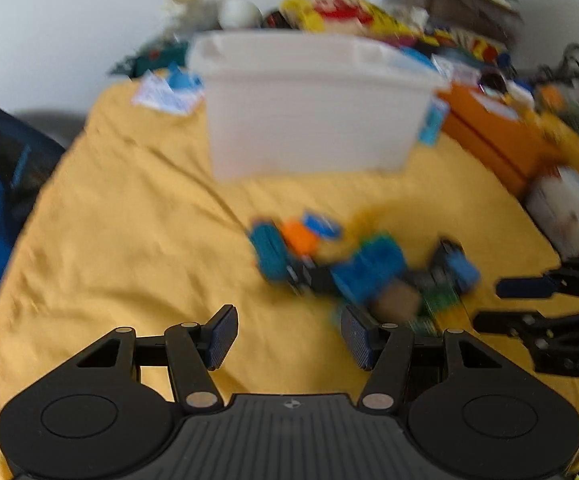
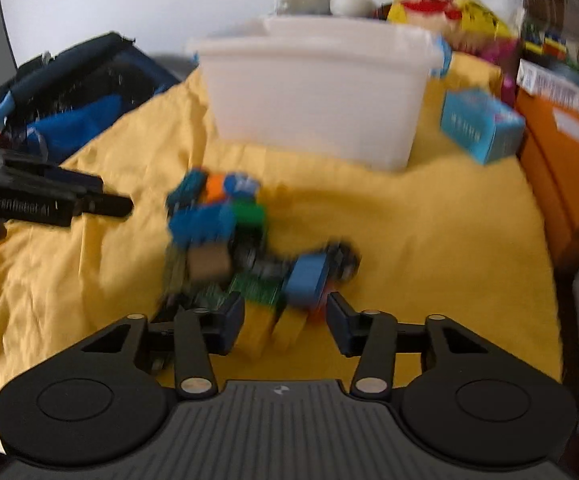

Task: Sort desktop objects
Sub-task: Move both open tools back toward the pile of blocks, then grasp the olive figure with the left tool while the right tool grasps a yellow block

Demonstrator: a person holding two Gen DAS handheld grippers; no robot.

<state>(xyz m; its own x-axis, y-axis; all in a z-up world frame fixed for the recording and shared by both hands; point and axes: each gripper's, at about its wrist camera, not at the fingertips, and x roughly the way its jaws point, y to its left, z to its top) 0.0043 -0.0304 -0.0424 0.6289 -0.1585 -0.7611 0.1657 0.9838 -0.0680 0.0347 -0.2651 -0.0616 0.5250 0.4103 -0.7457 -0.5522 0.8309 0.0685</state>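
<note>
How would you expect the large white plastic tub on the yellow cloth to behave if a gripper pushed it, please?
The large white plastic tub probably slides rather than tips, since it looks wide and squat. The wrinkled yellow cloth would likely bunch up ahead of it. Its contents are hidden, so weight is uncertain.

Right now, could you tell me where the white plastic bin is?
The white plastic bin stands upright on the yellow cloth, centre-top in both wrist views, just beyond the pile of small objects.

Blurred colourful small-parts pile (image 2: 245, 248) – before white bin (image 2: 317, 96).
</note>
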